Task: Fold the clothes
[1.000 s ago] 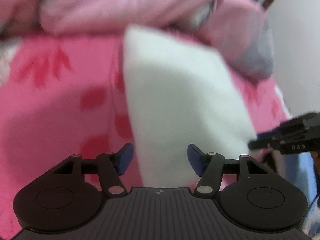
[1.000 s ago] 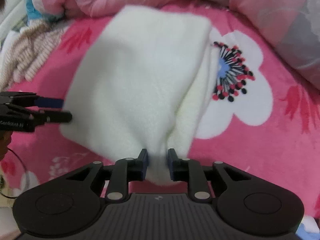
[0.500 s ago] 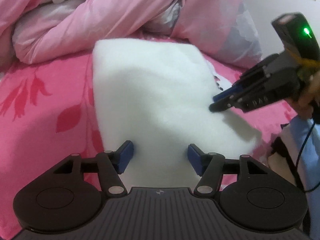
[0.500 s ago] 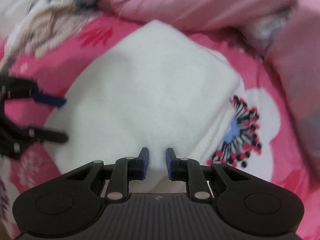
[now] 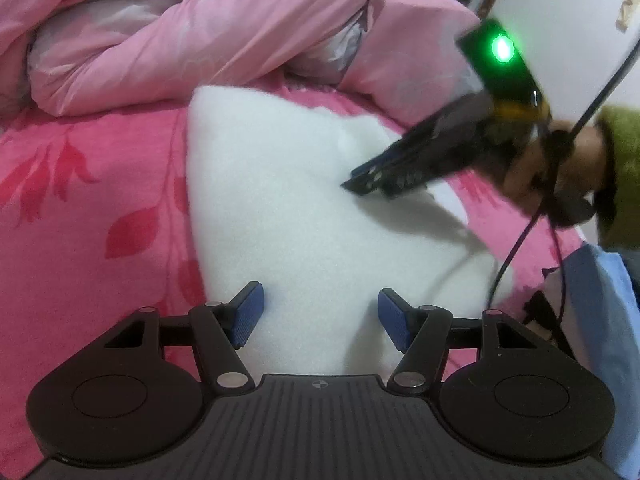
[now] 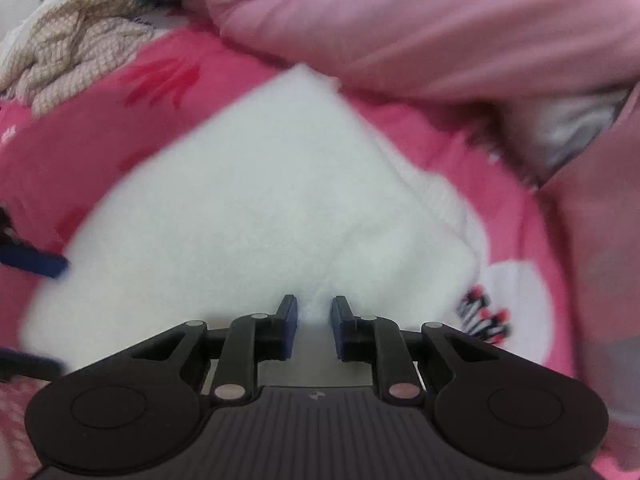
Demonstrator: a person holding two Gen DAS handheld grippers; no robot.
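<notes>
The white fleece garment (image 5: 304,216) lies folded on the pink flowered bedsheet (image 5: 80,184), just below the bunched pink duvet (image 5: 224,28). It looks soft, light and limp, so corners or a folded edge are the places to pinch. The left gripper (image 5: 320,316) hangs wide open over its near edge, holding nothing. The right gripper (image 6: 313,320) is nearly closed, and whether it pinches fleece I cannot tell.

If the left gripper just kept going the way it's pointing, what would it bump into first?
Most likely the white cloth: it lies directly ahead of the open left gripper on the pink bedsheet. Depth is hard to judge.
</notes>
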